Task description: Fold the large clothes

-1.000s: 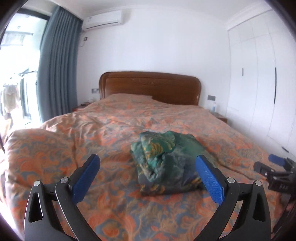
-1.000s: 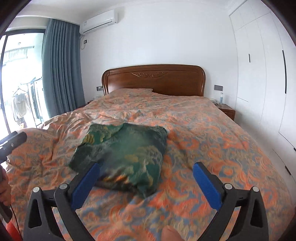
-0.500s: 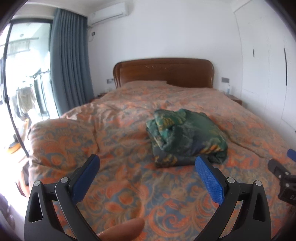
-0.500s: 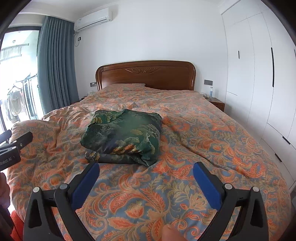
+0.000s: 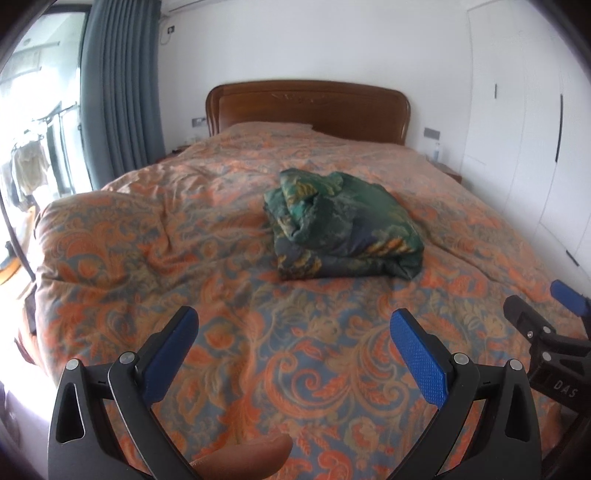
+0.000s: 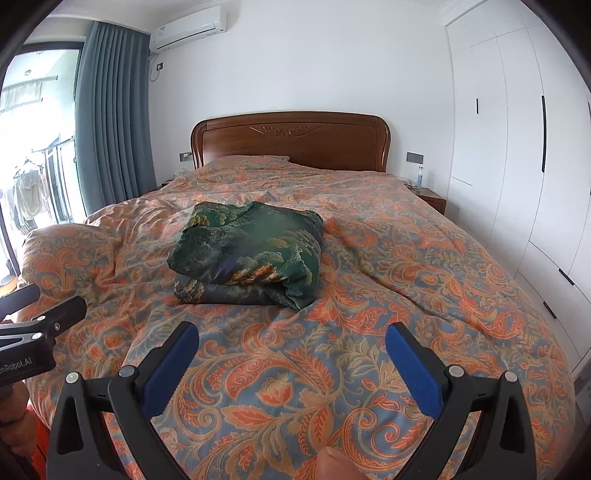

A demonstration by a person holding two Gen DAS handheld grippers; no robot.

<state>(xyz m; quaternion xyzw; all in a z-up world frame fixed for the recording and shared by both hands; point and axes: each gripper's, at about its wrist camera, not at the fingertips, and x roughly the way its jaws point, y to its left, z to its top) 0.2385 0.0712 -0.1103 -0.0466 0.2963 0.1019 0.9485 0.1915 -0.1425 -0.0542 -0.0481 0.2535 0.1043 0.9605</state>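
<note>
- The grey-blue curtain (image 6: 110, 122) hangs at the far left beside a bright glass door, with a white air conditioner (image 6: 188, 27) on the wall above it.
- The left gripper (image 5: 291, 354) hovers over the near end of the orange paisley duvet (image 5: 184, 258), its blue-padded jaws spread wide and empty.
- The folded green patterned garment (image 6: 247, 251) lies in a thick, neat bundle near the middle of the bed, well apart from both grippers and touched by neither.
- The carved wooden headboard (image 6: 291, 142) stands behind it.
- The right gripper (image 6: 291, 354) is likewise released, jaws wide and holding nothing, over the duvet's near edge.
- White wardrobe doors (image 6: 517, 147) fill the right wall.
</note>
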